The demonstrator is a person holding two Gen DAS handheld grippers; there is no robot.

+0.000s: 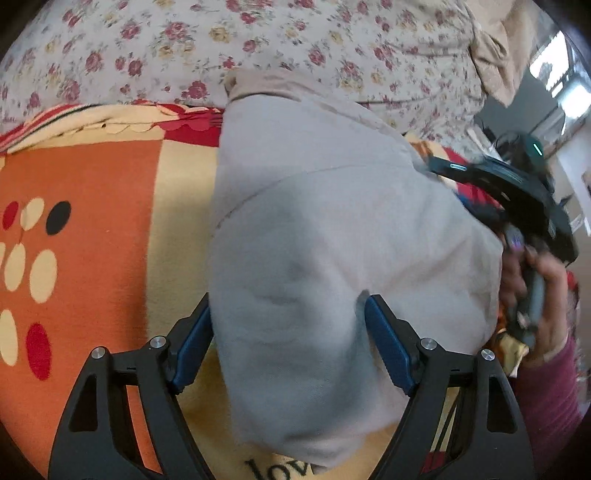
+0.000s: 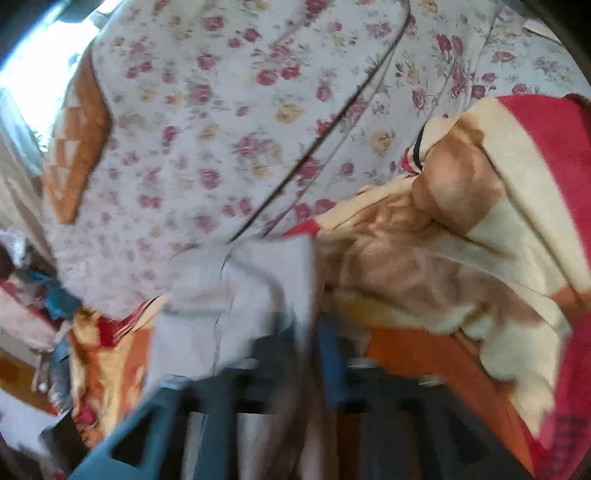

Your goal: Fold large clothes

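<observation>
From your left wrist camera, you are looking down on the soft grey fleece garment (image 1: 332, 229), folded into a thick rounded bundle with a seam line curving across its upper half and a paler ribbed hem at its far end. It is lying on the orange, cream and red plush blanket (image 1: 92, 258), whose nap is showing cream, red and black ovals to the left of the garment. Your left gripper (image 1: 288, 339) is standing spread, its blue pads (image 1: 388, 343) flanking the garment's near end; the cloth is bulging between them, and the pads are not visibly pinching it. To the left of the garment the blanket is lying flat and open. Beyond the garment the rose-printed cotton sheet (image 1: 295, 33) is covering the far ground. To the right of the garment, your right hand (image 1: 535, 295) in a maroon sleeve is holding the black right gripper (image 1: 517, 192), close against the garment's right edge and blurred.

From your right wrist camera everything is smearing. A pale grey fold of the garment (image 2: 236, 295) is lying just ahead of the blurred fingers (image 2: 328, 354), which are standing apart; whether they are touching cloth you cannot tell. To the right of the garment, the blanket (image 2: 443, 251) is heaping in crumpled folds, crowding that side. Behind the garment the floral sheet (image 2: 221, 129) is spreading wide.
</observation>
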